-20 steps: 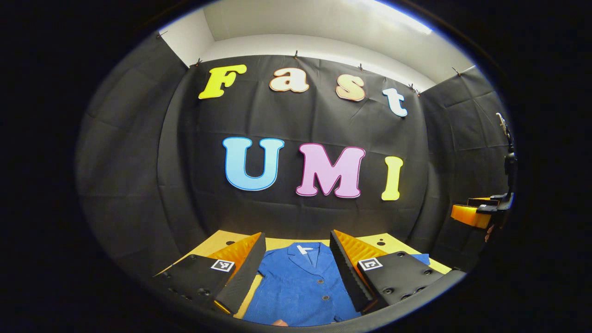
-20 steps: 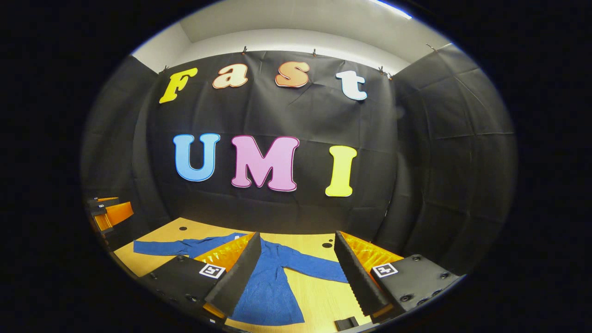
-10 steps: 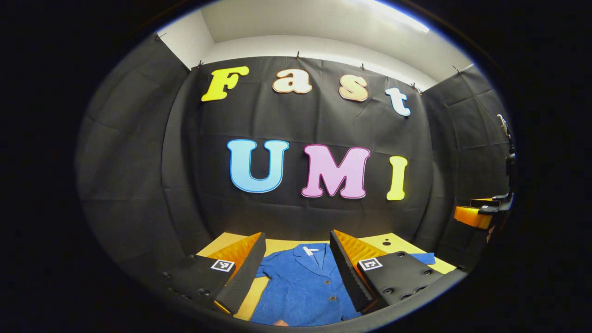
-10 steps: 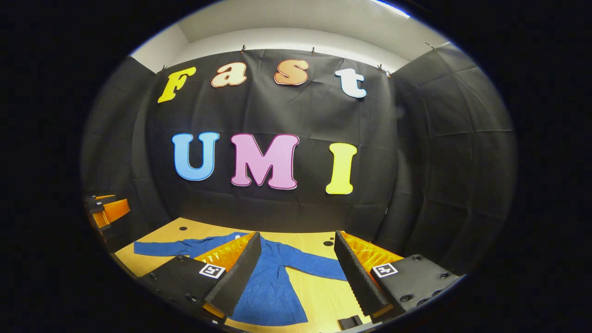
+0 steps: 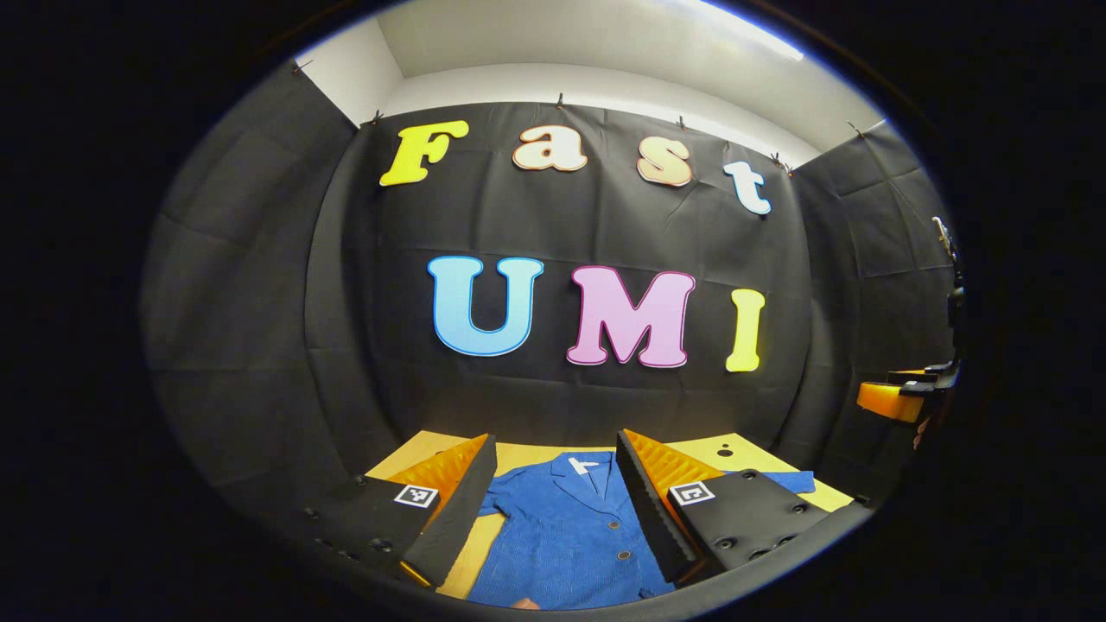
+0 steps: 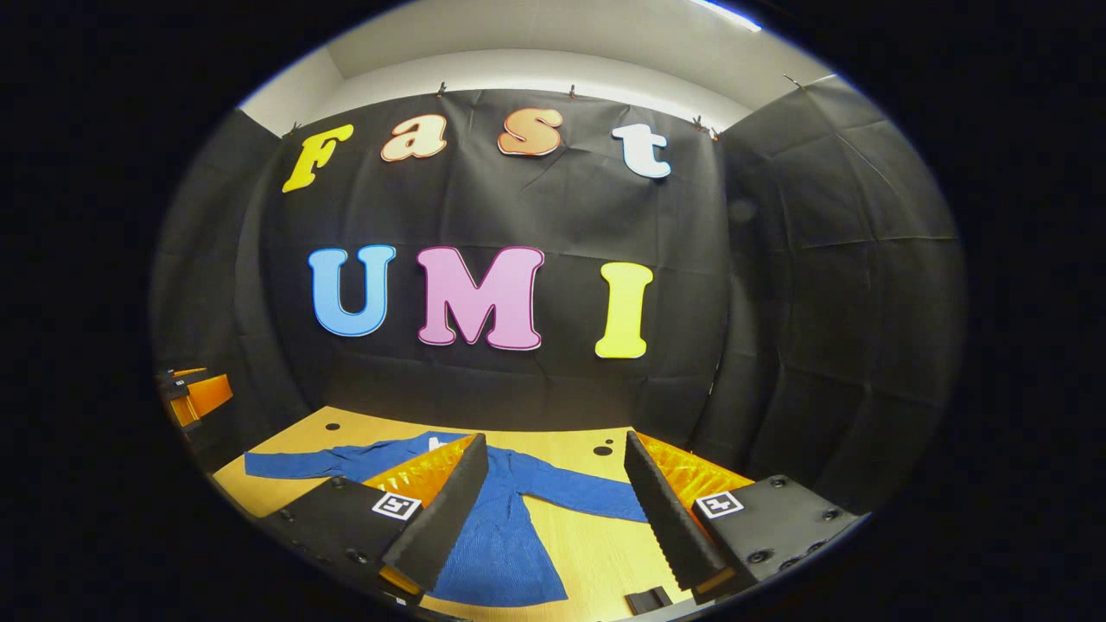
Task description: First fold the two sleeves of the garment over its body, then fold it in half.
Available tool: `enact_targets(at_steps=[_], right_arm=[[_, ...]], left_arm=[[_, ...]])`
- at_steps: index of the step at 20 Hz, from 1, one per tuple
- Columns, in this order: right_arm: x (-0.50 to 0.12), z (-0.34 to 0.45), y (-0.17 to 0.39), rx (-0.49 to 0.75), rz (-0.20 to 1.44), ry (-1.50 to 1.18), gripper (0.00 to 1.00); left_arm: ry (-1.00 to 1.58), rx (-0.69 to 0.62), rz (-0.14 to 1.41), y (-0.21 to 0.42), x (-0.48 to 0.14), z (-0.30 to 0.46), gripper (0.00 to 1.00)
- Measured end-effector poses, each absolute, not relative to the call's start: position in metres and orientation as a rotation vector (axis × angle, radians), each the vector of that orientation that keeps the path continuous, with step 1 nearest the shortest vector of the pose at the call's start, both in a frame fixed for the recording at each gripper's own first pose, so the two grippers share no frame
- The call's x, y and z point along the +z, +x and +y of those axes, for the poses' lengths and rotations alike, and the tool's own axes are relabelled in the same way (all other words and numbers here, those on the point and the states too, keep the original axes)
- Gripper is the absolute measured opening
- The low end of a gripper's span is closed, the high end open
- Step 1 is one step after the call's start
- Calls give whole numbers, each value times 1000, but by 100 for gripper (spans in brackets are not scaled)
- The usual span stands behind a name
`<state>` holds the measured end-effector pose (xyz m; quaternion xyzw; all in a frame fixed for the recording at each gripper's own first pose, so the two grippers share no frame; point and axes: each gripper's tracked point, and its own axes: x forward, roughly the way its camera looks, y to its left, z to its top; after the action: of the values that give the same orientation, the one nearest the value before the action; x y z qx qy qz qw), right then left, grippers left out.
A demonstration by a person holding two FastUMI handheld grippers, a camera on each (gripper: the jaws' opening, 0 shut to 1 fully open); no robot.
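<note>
Tools: two; the left tool (image 5: pixel 553 505) and the right tool (image 6: pixel 553 510) each have their fingers spread wide with nothing between them, both held above the tabletop (image 6: pixel 596 553).
Left tool seen from the right gripper view: a small part at the left edge (image 6: pixel 194 397), too cut off to read.
Right tool seen from the left gripper view: a small part at the right edge (image 5: pixel 899 397), likewise cut off.
Small dark object: one, at the near tabletop edge in the right gripper view (image 6: pixel 648 599), too small to make out.
Jacket: one blue buttoned jacket (image 5: pixel 566 527) lying flat and unfolded on the tabletop, hem toward the near edge, collar (image 5: pixel 581 471) toward the cloth wall (image 5: pixel 562 225); long axis runs near to far.
Buttons: two dark ones visible down the front (image 5: pixel 613 524); the hem is cut off.
Sleeves: two, spread sideways to left (image 6: pixel 294 464) and right (image 6: pixel 587 497); the shoulder area is partly hidden behind a finger (image 6: pixel 445 510).
Tabletop holes: two dark round ones near the far edge (image 6: pixel 603 450).
</note>
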<state>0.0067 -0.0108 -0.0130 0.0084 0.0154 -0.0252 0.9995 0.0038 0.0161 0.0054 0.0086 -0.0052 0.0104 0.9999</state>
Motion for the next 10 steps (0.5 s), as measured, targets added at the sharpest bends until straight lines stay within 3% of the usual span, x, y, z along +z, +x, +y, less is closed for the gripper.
enact_targets(at_steps=[10], right_arm=[[-10,-32,16,-94,36,30,96]], left_arm=[[29,31,-18,3,4,24,80]])
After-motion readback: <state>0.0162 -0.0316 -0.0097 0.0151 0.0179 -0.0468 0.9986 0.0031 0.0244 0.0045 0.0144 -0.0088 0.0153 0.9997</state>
